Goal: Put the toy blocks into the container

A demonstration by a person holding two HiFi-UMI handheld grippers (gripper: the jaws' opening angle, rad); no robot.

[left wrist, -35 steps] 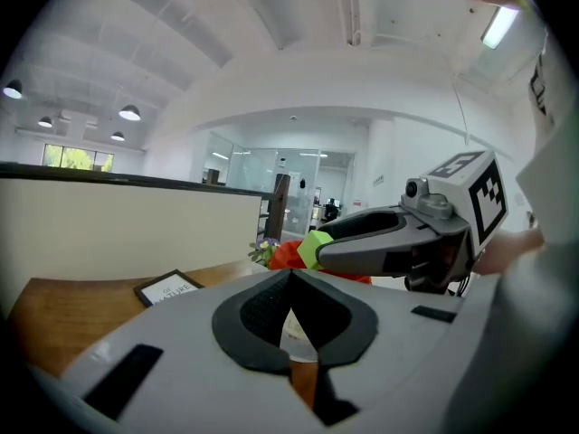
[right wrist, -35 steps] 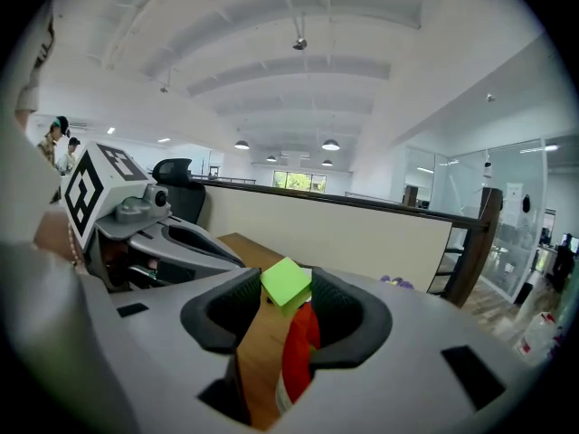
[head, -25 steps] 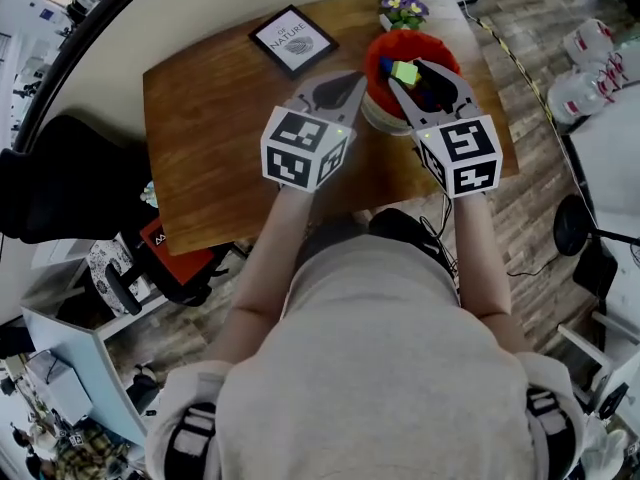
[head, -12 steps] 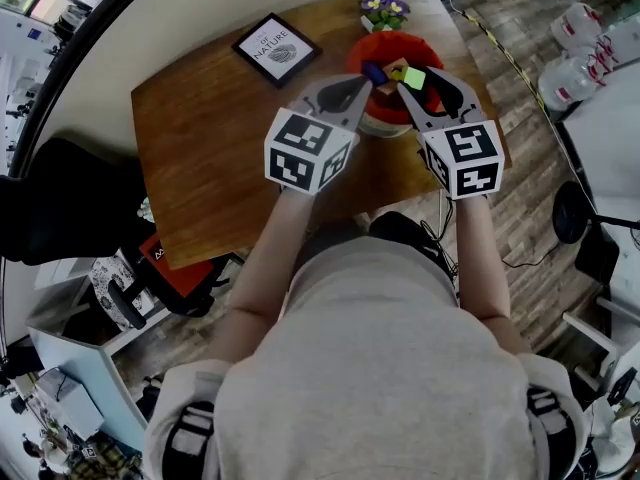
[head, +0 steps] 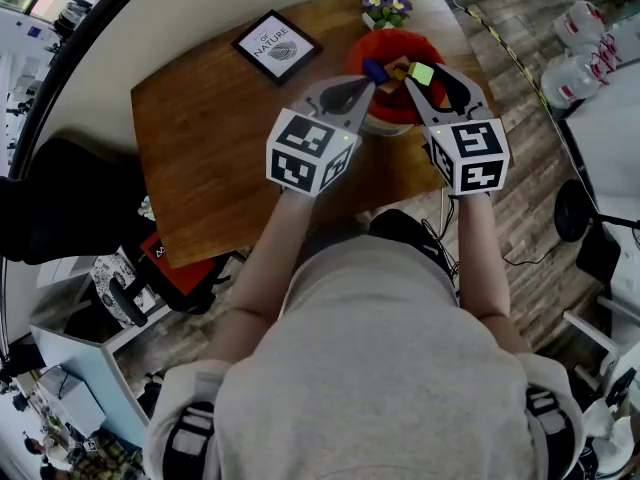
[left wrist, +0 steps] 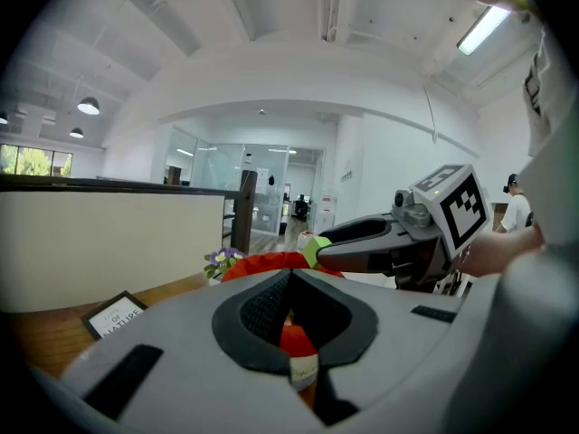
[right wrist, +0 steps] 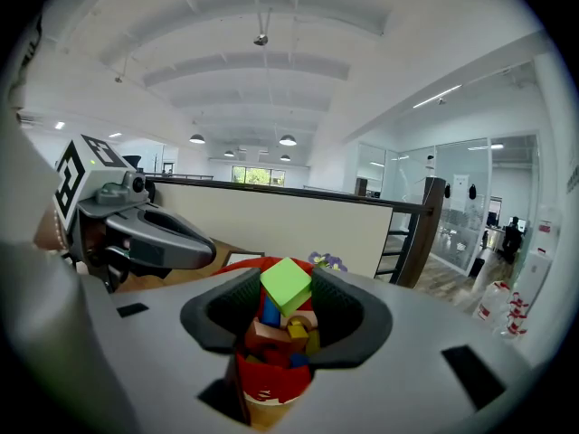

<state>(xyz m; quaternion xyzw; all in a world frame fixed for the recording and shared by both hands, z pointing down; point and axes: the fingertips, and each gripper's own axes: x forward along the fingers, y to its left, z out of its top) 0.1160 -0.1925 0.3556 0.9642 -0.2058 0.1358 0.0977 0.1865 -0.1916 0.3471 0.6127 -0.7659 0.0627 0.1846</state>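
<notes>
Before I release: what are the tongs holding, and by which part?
Right tongs pinch the green block by two opposite faces, over the red container. Left tongs are shut, empty.

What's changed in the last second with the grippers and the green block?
Both grippers drifted right across the table. The right gripper, still shut on the green block, now holds it nearer the right rim of the red container than its middle. The left gripper, jaws together, now overlaps the left rim. Nothing grabbed or released; framed picture and flowers unmoved.
</notes>
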